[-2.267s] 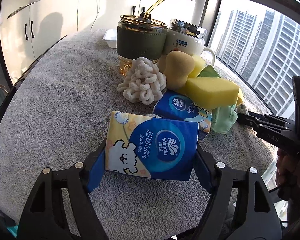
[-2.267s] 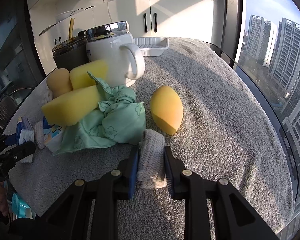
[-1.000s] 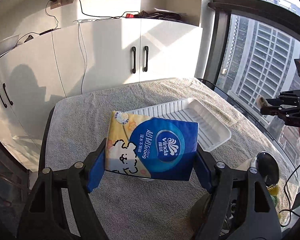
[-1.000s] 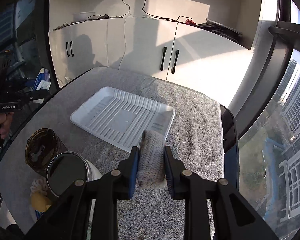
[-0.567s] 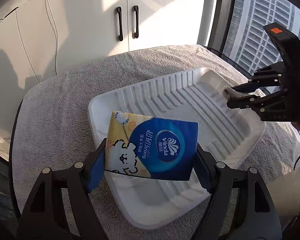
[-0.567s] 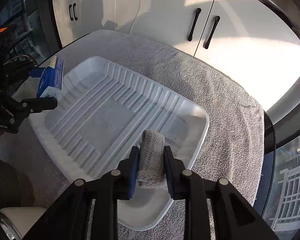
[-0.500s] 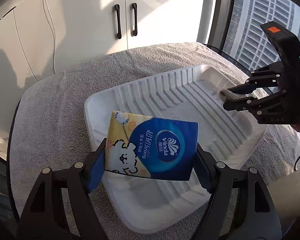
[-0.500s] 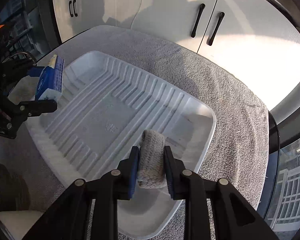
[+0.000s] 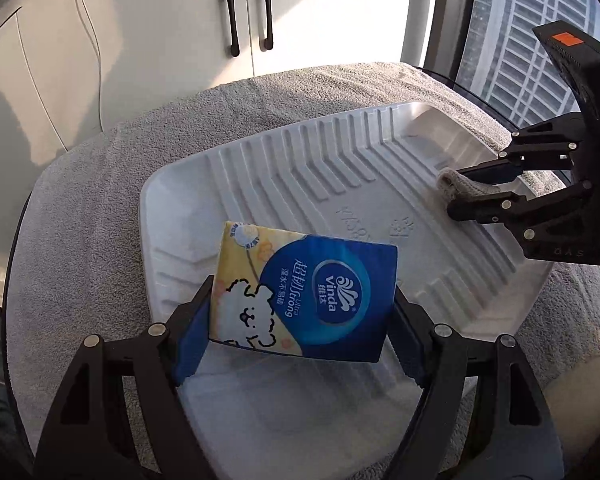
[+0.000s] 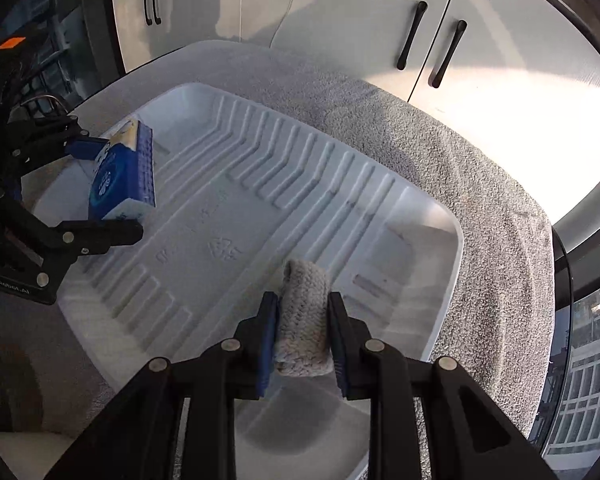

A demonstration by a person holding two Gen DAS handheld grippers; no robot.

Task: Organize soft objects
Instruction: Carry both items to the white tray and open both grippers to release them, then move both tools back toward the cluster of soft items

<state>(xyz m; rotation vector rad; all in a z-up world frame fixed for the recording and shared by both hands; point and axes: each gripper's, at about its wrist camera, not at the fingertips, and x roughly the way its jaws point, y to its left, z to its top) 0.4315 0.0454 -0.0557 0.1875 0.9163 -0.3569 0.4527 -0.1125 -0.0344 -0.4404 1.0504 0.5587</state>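
My left gripper [image 9: 302,308] is shut on a blue and yellow tissue pack [image 9: 304,292] and holds it above the near left part of a white ribbed tray [image 9: 340,160]. My right gripper [image 10: 302,308] is shut on a folded grey knitted cloth [image 10: 302,316] and holds it over the tray's near right part [image 10: 440,280]. The right gripper [image 9: 456,190] with the cloth [image 9: 452,184] shows at the right of the left wrist view. The left gripper [image 10: 112,184] with the tissue pack [image 10: 124,176] shows at the left of the right wrist view.
The tray lies on a grey towel [image 9: 80,200] that covers the table. White cabinets with black handles [image 9: 248,20] stand behind the table. A window [image 9: 520,40] with tall buildings outside is at the right.
Both grippers have come lower and closer over the tray, each still holding its object. The tray looks larger in both views.
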